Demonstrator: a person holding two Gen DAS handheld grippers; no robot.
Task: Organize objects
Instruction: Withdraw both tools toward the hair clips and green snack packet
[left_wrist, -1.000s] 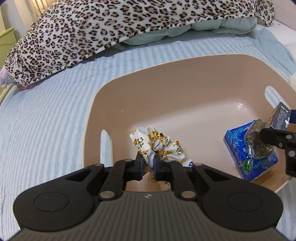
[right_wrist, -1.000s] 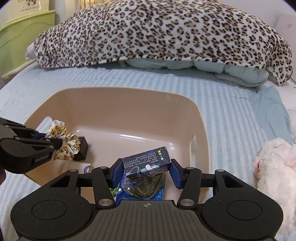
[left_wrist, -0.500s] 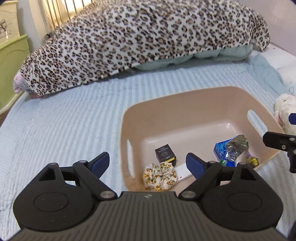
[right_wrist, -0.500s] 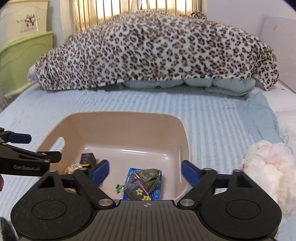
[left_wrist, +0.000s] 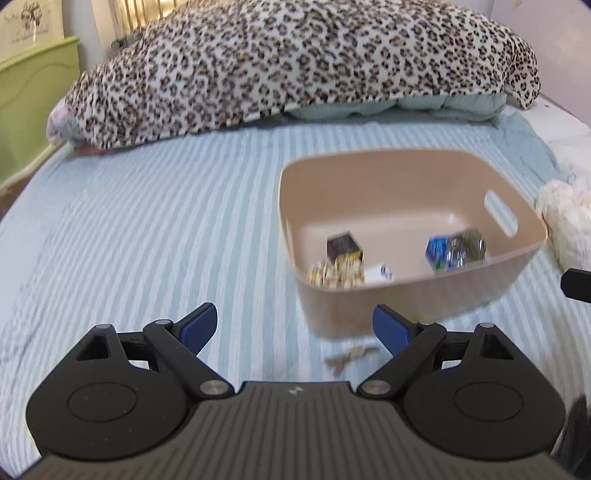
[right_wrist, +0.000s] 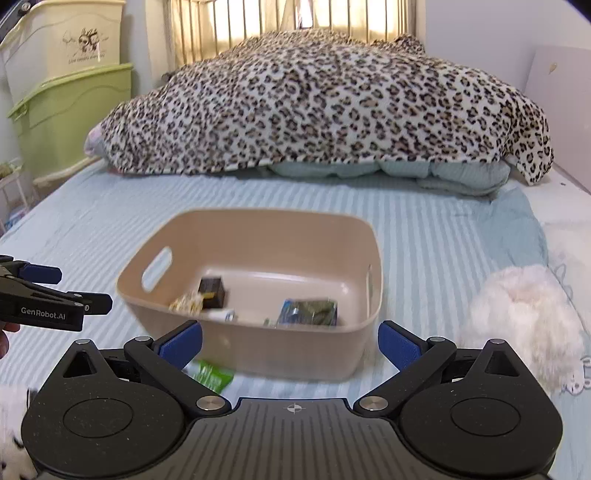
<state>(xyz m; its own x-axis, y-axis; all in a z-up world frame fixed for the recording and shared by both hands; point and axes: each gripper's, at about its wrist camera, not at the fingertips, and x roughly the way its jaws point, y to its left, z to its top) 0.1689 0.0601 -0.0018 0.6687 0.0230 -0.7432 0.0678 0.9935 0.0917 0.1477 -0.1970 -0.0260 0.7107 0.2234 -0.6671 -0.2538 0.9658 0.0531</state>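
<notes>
A beige plastic bin (left_wrist: 413, 291) (right_wrist: 258, 347) stands on the striped bed. Inside lie a floral scrunchie (left_wrist: 334, 275) (right_wrist: 186, 303), a small black box (left_wrist: 343, 246) (right_wrist: 211, 291), a white card (left_wrist: 380, 273), and a blue packet with a clear bag of dark herbs on it (left_wrist: 456, 249) (right_wrist: 308, 312). My left gripper (left_wrist: 295, 328) is open and empty, held back in front of the bin. My right gripper (right_wrist: 290, 343) is open and empty, also in front of the bin. The left gripper also shows at the left of the right wrist view (right_wrist: 55, 302).
A small tan object (left_wrist: 349, 358) lies on the sheet in front of the bin. A green packet (right_wrist: 210, 374) lies by the bin's near wall. A white plush toy (right_wrist: 524, 317) (left_wrist: 565, 218) sits right of the bin. A leopard-print blanket (right_wrist: 325, 107) is heaped behind; green storage boxes (right_wrist: 70, 114) stand far left.
Both grippers opened, leaving the scrunchie and the herb bag in the bin, then pulled back and up away from it.
</notes>
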